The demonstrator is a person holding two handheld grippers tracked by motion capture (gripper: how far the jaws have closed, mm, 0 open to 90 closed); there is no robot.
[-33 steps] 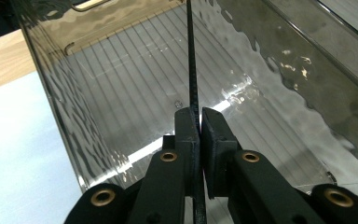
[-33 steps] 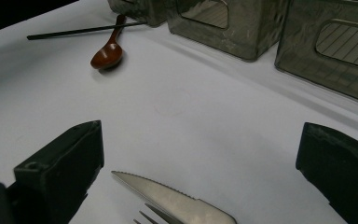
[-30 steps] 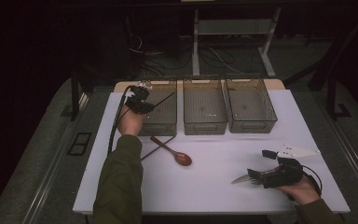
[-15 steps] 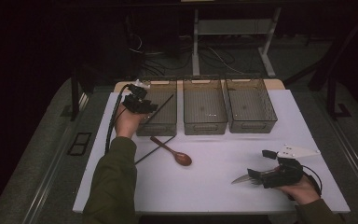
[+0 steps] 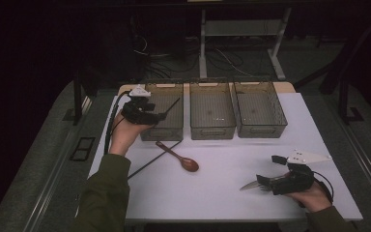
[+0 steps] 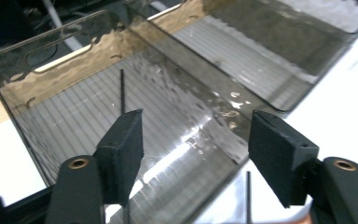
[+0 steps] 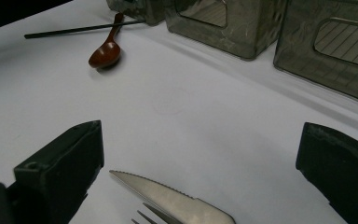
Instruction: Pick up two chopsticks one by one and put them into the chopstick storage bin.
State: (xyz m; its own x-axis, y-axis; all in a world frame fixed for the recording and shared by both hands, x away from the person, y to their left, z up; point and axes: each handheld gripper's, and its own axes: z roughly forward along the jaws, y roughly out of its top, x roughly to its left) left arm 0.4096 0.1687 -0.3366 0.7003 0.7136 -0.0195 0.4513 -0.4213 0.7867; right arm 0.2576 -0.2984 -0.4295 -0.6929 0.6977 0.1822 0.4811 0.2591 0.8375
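Now my left gripper (image 5: 163, 116), jaws just spread and empty, hangs over the left bin (image 5: 176, 126) holding one black chopstick (image 6: 122, 91). Right gripper (image 7: 200, 177) gapes around a knife (image 7: 168, 198) and fork (image 7: 144, 217); I'd close squarely before lifting.

Three grey bins (image 5: 214, 116) stand side by side along the table's (image 5: 222, 193) far edge, walling it off; a black stick (image 5: 171, 106) leans over the left bin's rim; wooden spoon (image 5: 179, 158) and second stick (image 5: 149, 162) obstruct left-centre; knife (image 5: 249, 185) lies near right; centre is open.
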